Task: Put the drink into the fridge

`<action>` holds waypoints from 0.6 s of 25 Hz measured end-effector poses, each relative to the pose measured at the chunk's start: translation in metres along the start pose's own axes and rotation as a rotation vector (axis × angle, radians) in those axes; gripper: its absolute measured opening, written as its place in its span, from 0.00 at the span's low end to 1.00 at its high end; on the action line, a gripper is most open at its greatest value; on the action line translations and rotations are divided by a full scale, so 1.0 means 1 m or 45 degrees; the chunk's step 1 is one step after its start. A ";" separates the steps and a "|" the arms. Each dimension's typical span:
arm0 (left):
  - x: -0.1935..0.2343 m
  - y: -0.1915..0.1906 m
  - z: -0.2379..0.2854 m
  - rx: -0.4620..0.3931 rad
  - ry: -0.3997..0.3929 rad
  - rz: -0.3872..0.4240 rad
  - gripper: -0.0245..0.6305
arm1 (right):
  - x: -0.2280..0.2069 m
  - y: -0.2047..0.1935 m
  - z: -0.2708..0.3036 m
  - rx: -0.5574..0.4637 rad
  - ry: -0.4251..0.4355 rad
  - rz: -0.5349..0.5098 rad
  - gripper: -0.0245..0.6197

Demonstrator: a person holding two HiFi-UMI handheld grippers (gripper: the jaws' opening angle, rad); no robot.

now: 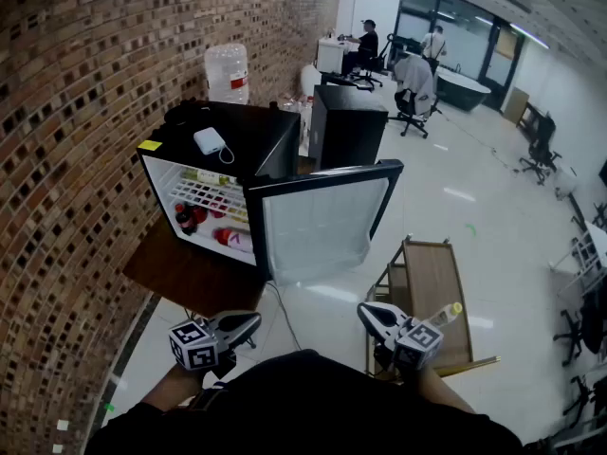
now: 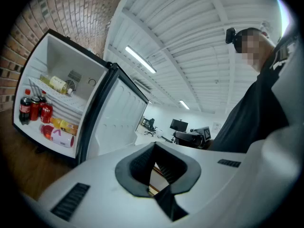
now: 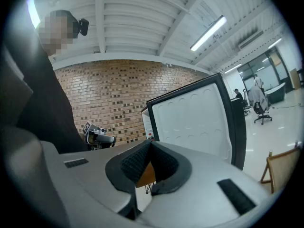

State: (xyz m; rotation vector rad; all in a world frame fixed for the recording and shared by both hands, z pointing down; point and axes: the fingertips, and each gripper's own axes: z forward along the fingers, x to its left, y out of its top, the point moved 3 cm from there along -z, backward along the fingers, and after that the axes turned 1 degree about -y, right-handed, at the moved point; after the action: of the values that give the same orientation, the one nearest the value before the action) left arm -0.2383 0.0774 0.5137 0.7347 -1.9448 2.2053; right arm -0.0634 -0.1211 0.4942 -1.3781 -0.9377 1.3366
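Plainly, both tools are empty: the right gripper (image 1: 364,312) has its jaws pressed together with nothing between them, as its own view shows, and the left gripper (image 1: 253,319) is likewise clenched on nothing. Each is held level and low in front of the person's body, snout aimed toward the fridge (image 1: 237,138). The drink (image 1: 446,314), a clear bottle with a yellow cap, sits just beside the right gripper on its outer side. It is partly hidden behind that gripper's marker cube and rests on the wooden stand (image 1: 429,273). Its long axis runs from the cap, up and right in the head view, down toward the cube; whether it stands upright or leans I cannot tell. The right hand is much the nearer, and by my reading it must open and swing outward, away from the fridge, to reach the bottle. The fridge door (image 1: 322,224) hangs wide open between stand and shelves, with cans (image 2: 34,109) on the left inside.
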 end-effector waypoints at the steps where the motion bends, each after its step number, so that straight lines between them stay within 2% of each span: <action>1: 0.001 0.000 0.005 0.005 -0.005 0.001 0.03 | -0.004 0.000 -0.001 -0.006 -0.003 -0.004 0.02; 5: 0.003 -0.001 0.028 0.032 -0.043 0.010 0.03 | -0.022 0.001 -0.014 -0.028 -0.046 -0.006 0.02; 15: -0.014 -0.003 0.119 0.128 -0.215 0.058 0.03 | -0.063 -0.001 -0.082 -0.092 -0.239 0.023 0.02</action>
State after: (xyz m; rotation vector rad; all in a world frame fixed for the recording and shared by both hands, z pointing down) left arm -0.1918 -0.0326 0.5183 0.9280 -1.9548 2.3532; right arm 0.0114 -0.1912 0.5058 -1.3343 -1.1099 1.4773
